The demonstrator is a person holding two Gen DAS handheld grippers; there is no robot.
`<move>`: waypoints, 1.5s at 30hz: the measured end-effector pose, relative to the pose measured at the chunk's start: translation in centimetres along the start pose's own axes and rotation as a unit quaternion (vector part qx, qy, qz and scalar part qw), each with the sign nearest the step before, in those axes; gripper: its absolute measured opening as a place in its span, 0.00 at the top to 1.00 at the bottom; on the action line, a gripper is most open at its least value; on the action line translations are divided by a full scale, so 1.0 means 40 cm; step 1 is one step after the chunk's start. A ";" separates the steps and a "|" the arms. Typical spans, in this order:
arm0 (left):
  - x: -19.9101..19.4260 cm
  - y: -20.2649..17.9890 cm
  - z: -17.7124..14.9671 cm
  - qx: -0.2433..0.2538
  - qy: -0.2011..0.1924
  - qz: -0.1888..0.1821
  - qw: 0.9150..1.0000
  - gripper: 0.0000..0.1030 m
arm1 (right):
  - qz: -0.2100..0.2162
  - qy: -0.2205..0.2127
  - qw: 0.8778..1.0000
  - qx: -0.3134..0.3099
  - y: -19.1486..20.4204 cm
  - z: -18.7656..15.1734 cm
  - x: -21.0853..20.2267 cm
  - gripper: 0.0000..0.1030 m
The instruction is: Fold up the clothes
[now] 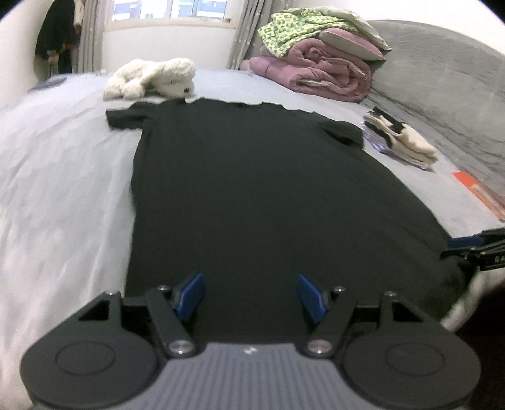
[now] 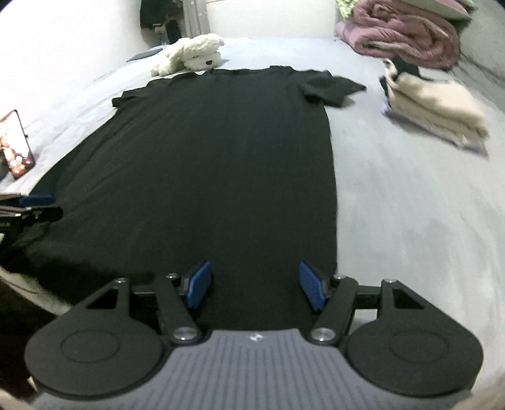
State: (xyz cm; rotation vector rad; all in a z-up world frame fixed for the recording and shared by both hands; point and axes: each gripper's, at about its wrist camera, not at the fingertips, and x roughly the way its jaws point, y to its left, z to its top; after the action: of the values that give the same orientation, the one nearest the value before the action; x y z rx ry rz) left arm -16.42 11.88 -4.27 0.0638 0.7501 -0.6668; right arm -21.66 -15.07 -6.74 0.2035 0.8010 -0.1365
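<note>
Left gripper [image 1: 250, 295]: I see my jaws spread wide, gripping nothing, poised over the hem of the shirt near its left side.
Right gripper [image 2: 254, 284]: my jaws are released too, nothing between the blue pads, over the hem near the shirt's right edge.
Black T-shirt [image 1: 252, 189]: it lies flat on the bed, hem toward me, collar far, both short sleeves spread out.
Bed [image 2: 410, 205]: a pale grey sheet carries everything.
Phone [image 2: 15, 145]: propped up at the left of the shirt, screen lit.
Folded clothes [image 2: 432, 107]: a cream and black stack, right of the shirt's right sleeve, apart from it.
Plush dog [image 1: 154, 79]: white, lying just beyond the collar.
Rolled quilt [image 1: 315, 72]: pink, at the far right, with a green patterned blanket [image 1: 293, 28] on top.
Window [image 1: 170, 9]: behind, between curtains.
</note>
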 end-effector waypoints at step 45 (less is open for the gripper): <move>-0.260 0.161 -0.116 -0.225 0.001 -0.105 0.969 0.97 | 0.132 0.017 0.987 0.086 -0.128 -0.036 -0.214 0.95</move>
State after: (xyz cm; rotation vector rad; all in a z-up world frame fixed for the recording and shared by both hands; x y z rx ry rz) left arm -21.10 23.88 -2.10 -0.4356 0.9024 -0.6827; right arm -29.55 -19.32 -2.18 0.4739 0.7898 0.0485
